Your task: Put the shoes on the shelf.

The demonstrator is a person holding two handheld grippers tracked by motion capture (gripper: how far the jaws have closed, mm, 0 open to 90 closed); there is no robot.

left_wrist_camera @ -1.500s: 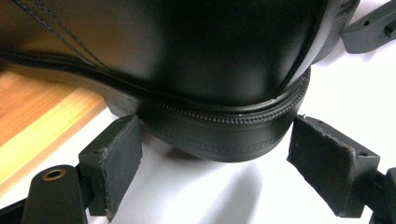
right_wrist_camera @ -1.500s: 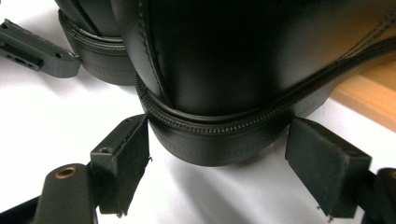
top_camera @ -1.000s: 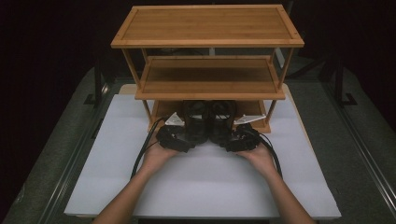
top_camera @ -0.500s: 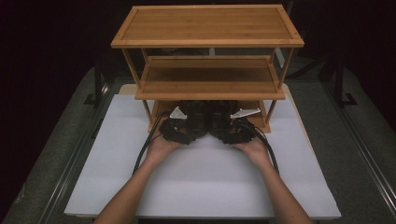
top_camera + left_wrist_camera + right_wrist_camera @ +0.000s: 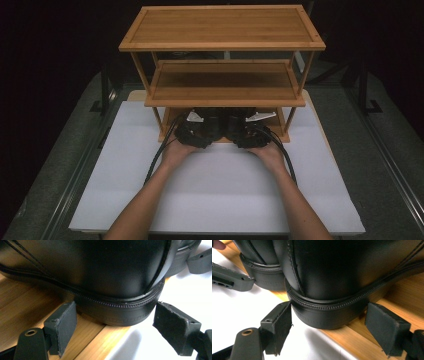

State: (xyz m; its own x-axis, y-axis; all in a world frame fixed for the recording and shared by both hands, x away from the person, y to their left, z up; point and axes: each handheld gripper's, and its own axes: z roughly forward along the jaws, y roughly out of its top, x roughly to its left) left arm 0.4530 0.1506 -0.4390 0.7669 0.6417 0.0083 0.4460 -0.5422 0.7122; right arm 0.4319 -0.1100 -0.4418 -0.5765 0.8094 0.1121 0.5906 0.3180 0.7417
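Between the wide, untouching jaws of each gripper, left gripper [image 5: 113,325] and right gripper [image 5: 328,326], sits a black shoe's heel: left shoe [image 5: 100,272], right shoe [image 5: 342,277], toes pointing away under the bamboo rack [image 5: 222,30] on the white board [image 5: 220,195], dark room around.

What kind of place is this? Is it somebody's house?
Probably a test bench, not a home: a bamboo shoe rack stands on a white board, black shoes sit on its bottom shelf, and the surroundings are dark.

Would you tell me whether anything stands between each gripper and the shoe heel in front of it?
Nothing visible does: the left gripper and right gripper each have open jaws either side of a heel, left shoe, right shoe.
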